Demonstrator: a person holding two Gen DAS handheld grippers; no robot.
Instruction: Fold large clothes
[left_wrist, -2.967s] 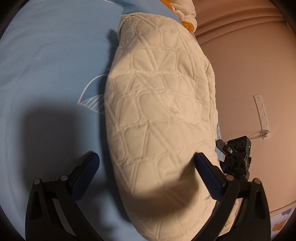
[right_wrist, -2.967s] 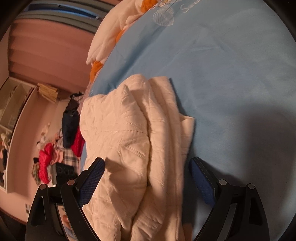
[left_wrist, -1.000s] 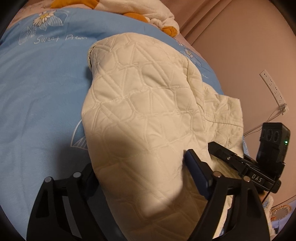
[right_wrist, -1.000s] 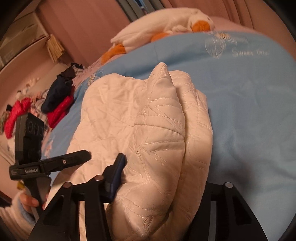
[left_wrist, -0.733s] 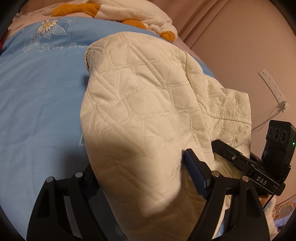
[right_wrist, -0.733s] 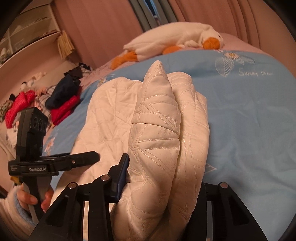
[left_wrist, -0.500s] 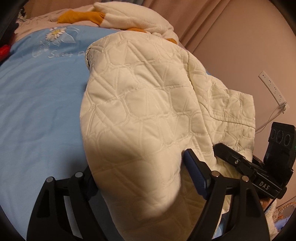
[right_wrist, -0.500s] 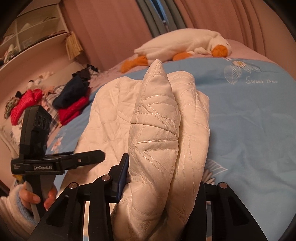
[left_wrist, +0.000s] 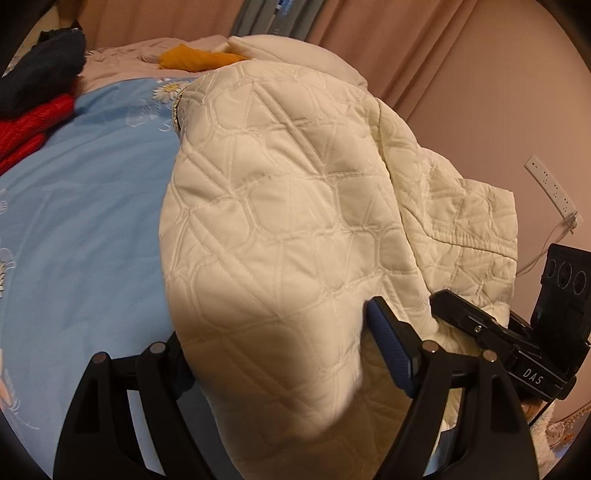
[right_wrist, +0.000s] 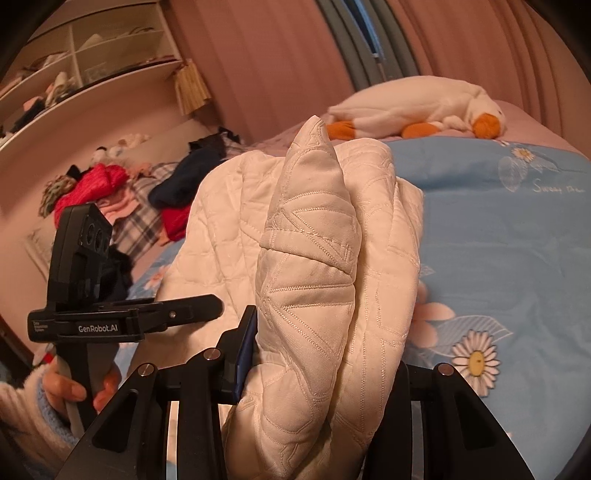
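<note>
Jacket (left_wrist: 280, 236): I've got thick folds pinched in both
Left gripper (left_wrist: 291, 343): wide, clamped on it
Right gripper (right_wrist: 325, 354): narrower, clamped too
Versus earlier: bundle lifted higher off the bed (left_wrist: 81, 206)

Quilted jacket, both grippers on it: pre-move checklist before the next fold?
1. Left gripper grip: cream quilted jacket fills the space between its fingers. Ok.
2. Right gripper grip: a thick bunched fold sits between its fingers, blue pad pressed against it. Ok.
3. Layers caught evenly in the right grip: several folds overlap; cannot tell.
4. Landing area: blue bedsheet beside the jacket is bare. Ok.
5. Clutter: plush duck and red and dark clothes lie apart from the jacket. Ok.
6. Jacket's far hem: hidden behind the bulk; cannot tell.
</note>
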